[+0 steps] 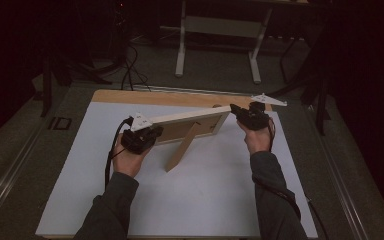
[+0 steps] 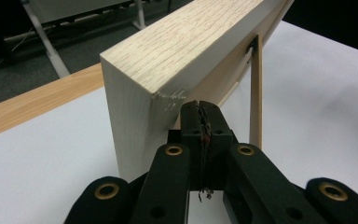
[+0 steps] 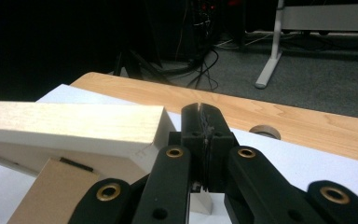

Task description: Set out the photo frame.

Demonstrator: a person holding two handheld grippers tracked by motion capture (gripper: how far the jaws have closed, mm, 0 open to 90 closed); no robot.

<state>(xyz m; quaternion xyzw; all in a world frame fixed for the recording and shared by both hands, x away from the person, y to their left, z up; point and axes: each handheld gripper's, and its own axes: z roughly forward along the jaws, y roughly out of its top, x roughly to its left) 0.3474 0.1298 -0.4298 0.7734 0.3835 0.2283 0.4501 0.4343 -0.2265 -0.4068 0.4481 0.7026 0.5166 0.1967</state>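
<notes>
A: Left claw [image 2: 199, 109] has its jaws fully together, nothing between them. It sits just beside the near end of the wooden picture frame [image 2: 168, 60], tips against the back edge by the corner. Touching or a hair off, can't tell.

B: Right one?

A: Same. Right claw [image 3: 200, 112] is closed up on nothing, parked beside the frame's other end [image 3: 74, 123]. So neither one grips it; at most they brace it from both ends.

B: Where's the frame?

A: Standing on the white sheet [image 1: 205, 190] on the bench [image 1: 130, 96], towards the far side, back facing the person, tilted. In the high view it spans between the two claws [image 1: 190, 120]. The easel leg [image 1: 182, 147] is swung out towards the person, foot on the sheet.

B: Risks?

A: Main one, I'd judge: closed jaws only push. Uneven push from one end and the frame pivots on the leg's foot and tips over, probably face-down away from the person. The leg hangs from a small hinge [image 2: 252, 45] up top; a sideways shove could fold it or strain that hinge. The sheet looks smooth, so the foot may skid too.

B: Any containers?

A: None. A round grommet hole [image 3: 266, 131] in the bench's far strip, nothing seen in it.
</notes>
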